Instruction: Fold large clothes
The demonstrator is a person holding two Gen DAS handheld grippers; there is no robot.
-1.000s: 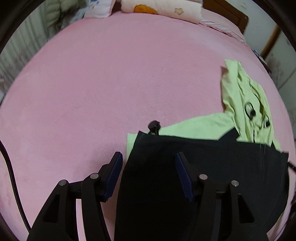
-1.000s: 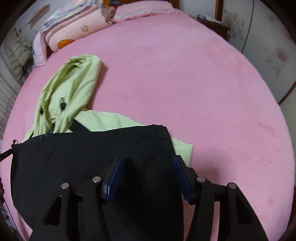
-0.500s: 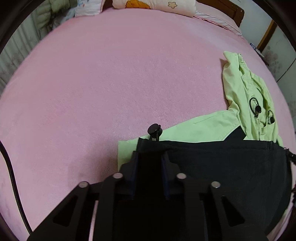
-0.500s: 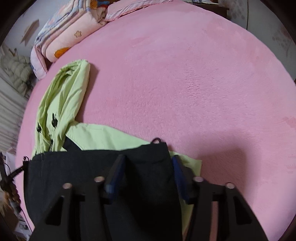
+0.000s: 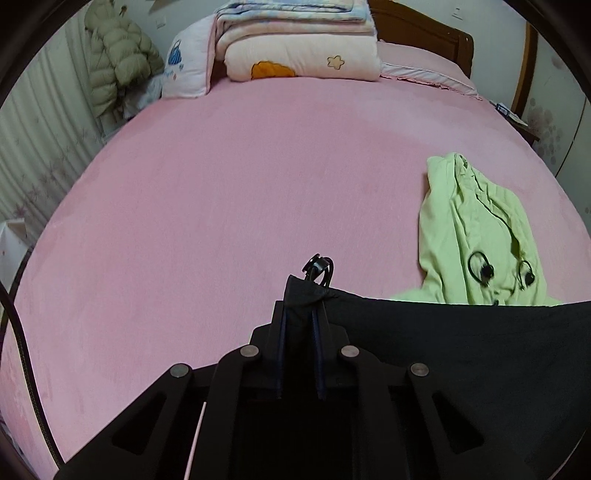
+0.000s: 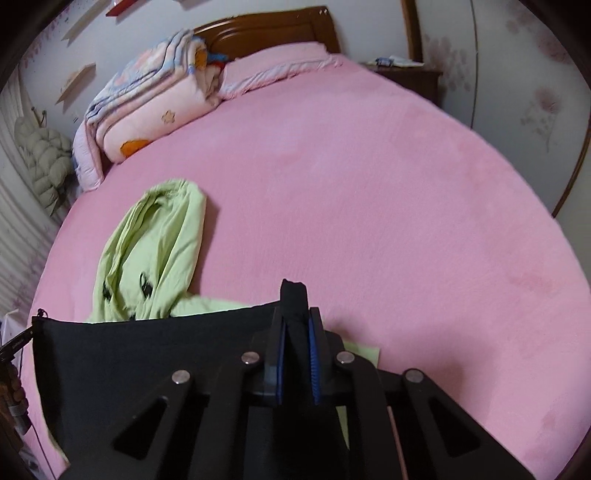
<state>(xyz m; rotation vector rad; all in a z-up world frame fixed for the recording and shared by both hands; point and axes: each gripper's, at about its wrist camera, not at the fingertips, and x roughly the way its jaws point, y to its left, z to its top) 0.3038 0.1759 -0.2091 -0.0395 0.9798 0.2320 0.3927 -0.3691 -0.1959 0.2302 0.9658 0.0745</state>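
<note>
A light green hooded jacket with a black hem part lies on the pink bed. Its hood (image 5: 480, 236) lies flat at the right in the left wrist view and at the left (image 6: 155, 254) in the right wrist view. My left gripper (image 5: 300, 314) is shut on one corner of the black hem (image 5: 461, 350), with a drawcord toggle (image 5: 317, 267) sticking up above the fingers. My right gripper (image 6: 295, 321) is shut on the other corner of the black hem (image 6: 147, 354). The hem is lifted and stretched taut between the two grippers.
The pink bed (image 5: 240, 203) stretches far ahead. Folded quilts and a pillow (image 5: 295, 48) are stacked by the wooden headboard (image 6: 266, 33). A puffy coat (image 5: 114, 62) hangs at the left wall. A nightstand (image 6: 406, 74) stands at the right.
Both grippers closed on the black hem's corners, then lifted it off the bed and pulled it taut. The views tilted up toward the headboard.
</note>
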